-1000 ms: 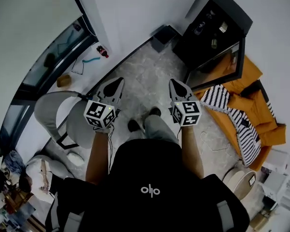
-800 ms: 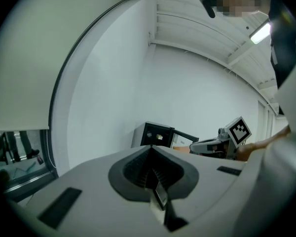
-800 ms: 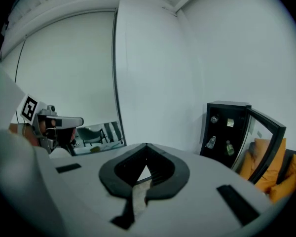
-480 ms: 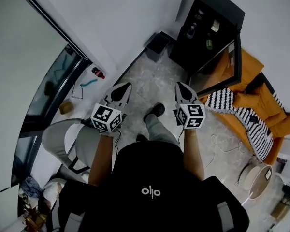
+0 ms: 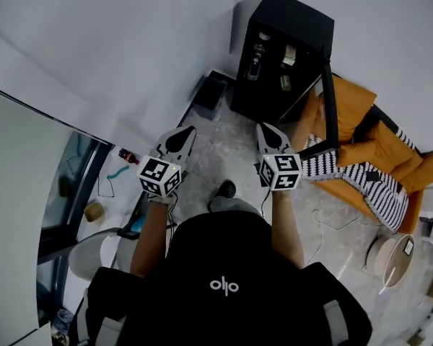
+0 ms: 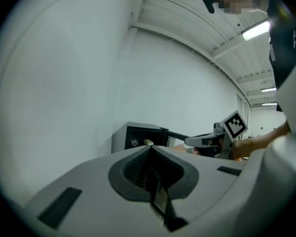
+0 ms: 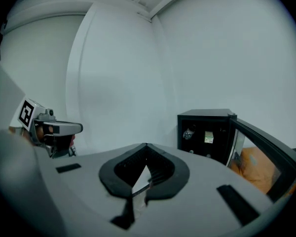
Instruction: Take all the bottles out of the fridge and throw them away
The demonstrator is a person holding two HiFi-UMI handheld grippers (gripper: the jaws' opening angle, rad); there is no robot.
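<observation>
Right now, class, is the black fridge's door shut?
No: the fridge has its door swung wide open in the head view.

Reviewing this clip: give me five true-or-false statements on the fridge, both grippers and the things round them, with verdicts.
1. The fridge has its door open. True.
2. The right gripper holds a bottle. False: its jaws are shut with nothing between them.
3. A bottle stands inside the fridge. True.
4. The left gripper has its jaws wide apart. False: they are together and empty.
5. The striped cloth lies left of the fridge in the head view. False: it lies to the right, on the orange cushions.
</observation>
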